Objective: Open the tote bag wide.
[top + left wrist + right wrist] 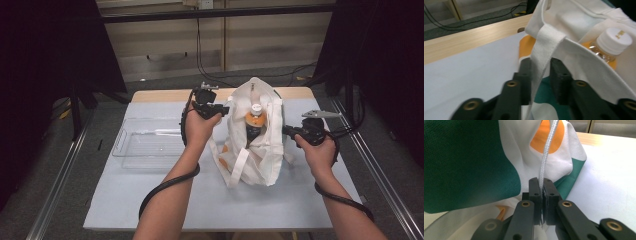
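Currently my right gripper (541,195) is clamped on one bag (260,150) strap (546,157) mid-tabletop, my left gripper (540,75) gapes around the other strap (541,57); that strap could slip, toppling the bottle (254,122).

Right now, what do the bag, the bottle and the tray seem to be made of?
Bag: woven cloth, probably cotton canvas, matte; it folds softly and its strap shows a weave. Bottle: likely clear glossy plastic with a ribbed white cap. Tray: transparent hard plastic, apparently; the table cover shows through.

A bottle (254,121) blocks the bag's (262,150) open mouth.
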The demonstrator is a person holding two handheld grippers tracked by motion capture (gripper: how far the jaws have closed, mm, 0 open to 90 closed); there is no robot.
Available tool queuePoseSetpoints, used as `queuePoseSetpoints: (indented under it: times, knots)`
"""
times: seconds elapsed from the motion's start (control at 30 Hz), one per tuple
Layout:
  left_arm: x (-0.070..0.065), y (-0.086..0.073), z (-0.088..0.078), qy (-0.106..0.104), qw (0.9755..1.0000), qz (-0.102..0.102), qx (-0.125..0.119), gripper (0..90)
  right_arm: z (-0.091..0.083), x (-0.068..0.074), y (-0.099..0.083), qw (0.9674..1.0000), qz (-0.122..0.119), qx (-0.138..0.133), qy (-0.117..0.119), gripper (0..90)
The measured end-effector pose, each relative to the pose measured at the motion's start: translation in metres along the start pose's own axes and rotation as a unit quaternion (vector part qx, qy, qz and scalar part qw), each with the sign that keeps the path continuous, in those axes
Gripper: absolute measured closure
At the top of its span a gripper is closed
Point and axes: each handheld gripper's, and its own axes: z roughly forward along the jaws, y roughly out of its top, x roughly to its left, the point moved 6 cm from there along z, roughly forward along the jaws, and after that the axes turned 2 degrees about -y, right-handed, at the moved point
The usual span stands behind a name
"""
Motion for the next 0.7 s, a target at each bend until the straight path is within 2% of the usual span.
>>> queuePoseSetpoints:
  times: [0.1, 0.23, 0.3, 0.43, 0.7]
  knots:
    - [0.002, -0.005, 0.000, -0.010, 0.9998, -0.009, 0.017, 86.8, 0.000, -0.001, -0.001, 1.0000, 0.001, -0.001, -0.001, 87.6]
    - [0.007, -0.012, 0.000, -0.008, 0.9995, -0.020, 0.023, 87.5, 0.000, -0.002, -0.002, 1.0000, 0.004, 0.000, -0.001, 87.3]
    - [0.014, -0.020, -0.001, -0.005, 0.9991, -0.030, 0.029, 87.8, 0.000, -0.004, -0.004, 1.0000, 0.006, 0.002, -0.003, 87.3]
    - [0.017, -0.028, 0.000, -0.006, 0.9984, -0.040, 0.039, 87.9, 0.001, -0.005, -0.006, 0.9999, 0.010, 0.003, -0.004, 87.3]
    - [0.017, -0.037, 0.004, -0.003, 0.9978, -0.040, 0.052, 88.0, 0.004, -0.008, -0.012, 0.9998, 0.013, 0.011, -0.006, 87.0]
